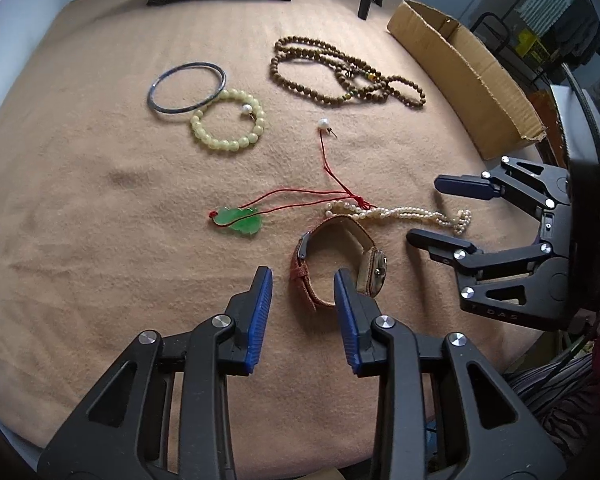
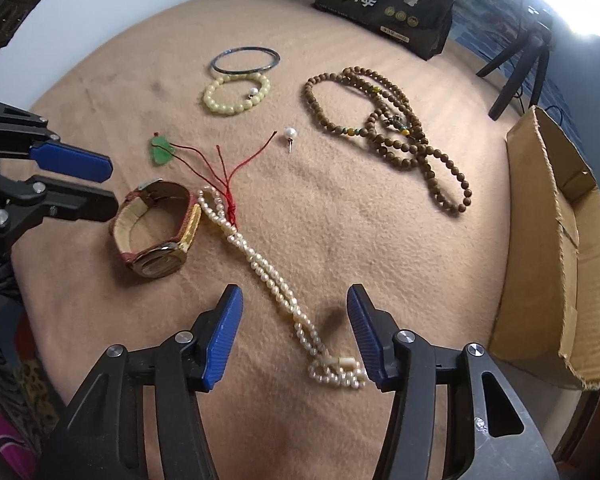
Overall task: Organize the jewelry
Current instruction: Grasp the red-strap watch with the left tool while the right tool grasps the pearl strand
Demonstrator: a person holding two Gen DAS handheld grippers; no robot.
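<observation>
Left hand-held gripper [image 1: 303, 276]: part-open, empty, astride watch [image 1: 340, 266] strap; close squarely. Right hand-held gripper [image 2: 295, 294]: part-open, empty, straddling pearl necklace [image 2: 276, 276]; pinch both strands.

Both views are evenly and softly lit, with sharp focus. Strong glare is seen at the right wrist view's upper right corner. Edges are bent by fisheye distortion.
</observation>
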